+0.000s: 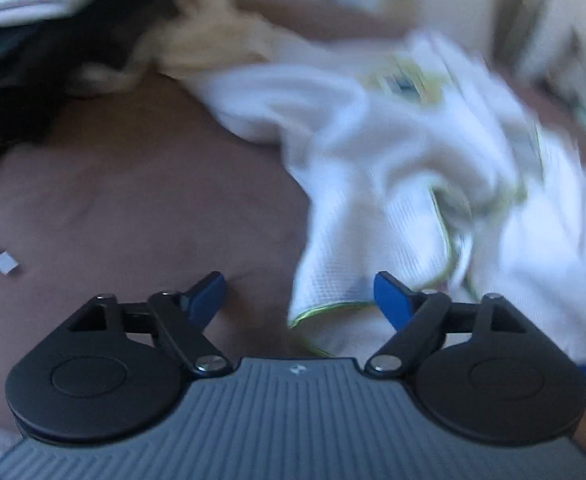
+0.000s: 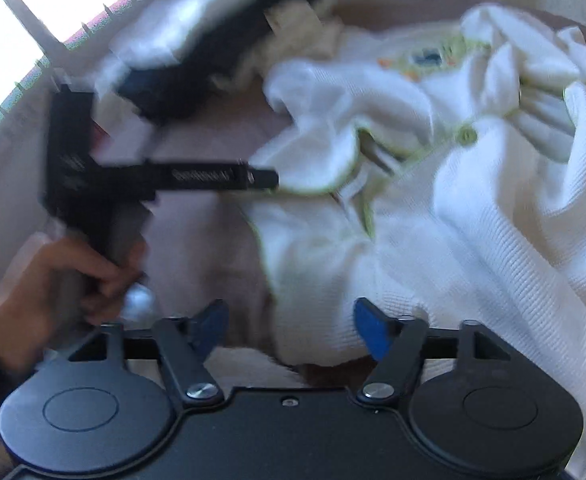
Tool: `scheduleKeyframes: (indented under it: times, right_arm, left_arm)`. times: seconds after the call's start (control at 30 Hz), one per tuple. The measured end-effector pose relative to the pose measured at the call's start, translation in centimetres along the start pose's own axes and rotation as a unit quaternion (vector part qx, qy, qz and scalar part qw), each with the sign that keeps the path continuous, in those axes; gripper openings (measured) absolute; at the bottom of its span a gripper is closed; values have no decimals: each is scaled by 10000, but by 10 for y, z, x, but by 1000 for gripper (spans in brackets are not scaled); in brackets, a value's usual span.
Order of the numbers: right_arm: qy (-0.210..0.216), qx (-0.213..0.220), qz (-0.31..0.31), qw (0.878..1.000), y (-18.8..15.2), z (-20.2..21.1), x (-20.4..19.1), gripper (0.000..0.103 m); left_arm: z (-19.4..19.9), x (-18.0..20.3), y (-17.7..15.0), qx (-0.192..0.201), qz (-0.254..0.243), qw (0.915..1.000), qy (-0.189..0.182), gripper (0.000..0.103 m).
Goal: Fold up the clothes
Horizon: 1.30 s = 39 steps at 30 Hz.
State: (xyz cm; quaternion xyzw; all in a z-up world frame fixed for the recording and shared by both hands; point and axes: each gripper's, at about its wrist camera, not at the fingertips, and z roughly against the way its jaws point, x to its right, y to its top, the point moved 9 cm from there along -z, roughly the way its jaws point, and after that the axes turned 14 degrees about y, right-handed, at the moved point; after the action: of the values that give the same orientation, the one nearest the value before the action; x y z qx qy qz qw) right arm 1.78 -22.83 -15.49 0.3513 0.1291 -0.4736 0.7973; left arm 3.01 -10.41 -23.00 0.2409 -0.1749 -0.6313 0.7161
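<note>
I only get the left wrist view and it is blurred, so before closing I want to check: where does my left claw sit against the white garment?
Observer: From the right wrist view, the left claw points sideways with its tip at a green-trimmed fold of the white garment. Blur hides whether they touch.
Operator: What is the right claw doing?
Observer: The right claw is open, and the garment's near edge shows between its fingers.

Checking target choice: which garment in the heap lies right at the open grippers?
The white garment with green trim; the cream piece and dark clothes lie farther back.
</note>
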Motion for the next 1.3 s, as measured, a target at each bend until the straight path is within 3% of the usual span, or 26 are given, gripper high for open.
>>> scheduleKeyframes:
  times: [0.07,0.1,0.13,0.17,0.2,0.23,0.27,0.3,0.33,0.4,0.47,0.57,0.7,0.77,0.87,0.93,1.07,1.17,1.2,1.23,1.3]
  right_arm:
    - [-136,-576,-301,9978,-4,-24,12,88]
    - [-168,-668,-364,9970,-4,-33,15,93]
    - [-163,-687,-365,9968,-1,-38,15,102]
    - [-148,-697,-343,9969,1,-42,12,103]
    - [-239,-701,-258,9969,2,-43,11,99]
    - [-432,-699,-109,9966,1,-41,10,86]
    - [-625,-696,39,9956,1,-38,10,75]
    - [-817,-693,187,9941,2,-36,9,50]
    - [-1009,-689,335,9919,2,-33,8,32]
    - [-1236,-599,488,9893,3,-24,6,9]
    - [-999,-266,216,9944,7,-6,3,8]
    - [-69,450,-63,9989,12,38,-32,9]
    - [1103,1224,88,9863,6,94,-83,9]
    - [1390,1074,12,9844,-4,84,-90,9]
    - [1718,661,-246,9826,-19,55,-94,10]
    - [1933,384,-418,9795,-29,36,-97,10]
    - [1576,-55,-370,9868,-44,8,-102,10]
    - [1661,105,-557,9845,-40,23,-98,17]
    - [1720,181,-622,9830,-38,30,-97,23]
    - [1720,300,-606,9828,-35,41,-94,36]
    - [1335,768,-430,9871,-23,80,-72,54]
  left_arm:
    - [-9,8,7,46,-392,9992,-21,83]
    - [-11,12,11,46,-561,9984,-62,80]
    - [-13,16,13,23,-704,9974,-134,65]
    - [-15,20,16,1,-846,9962,-206,52]
    - [-14,24,18,-2,-981,9949,-224,18]
    - [-11,27,21,15,-1108,9937,-189,5]
    - [-8,29,24,19,-1199,9927,-128,5]
    - [-5,30,27,29,-1202,9927,-80,4]
    - [-1,30,30,59,-1154,9933,-67,4]
    - [11,23,41,72,-821,9965,-122,3]
    - [31,13,57,204,-405,9986,-279,3]
    - [86,-4,73,818,-352,9957,-270,3]
    - [150,-55,59,1424,352,9882,-434,4]
    - [145,-77,32,1238,591,9895,-444,4]
    - [92,-96,-16,420,728,9964,-108,4]
    - [60,-101,-42,-99,860,9962,-12,4]
    - [51,-96,-39,3,443,9980,448,4]
    - [58,-96,-35,100,249,9975,661,7]
    - [62,-97,-36,83,203,9969,752,11]
    - [69,-98,-35,96,187,9964,823,11]
    - [93,-105,-27,245,270,9955,873,18]
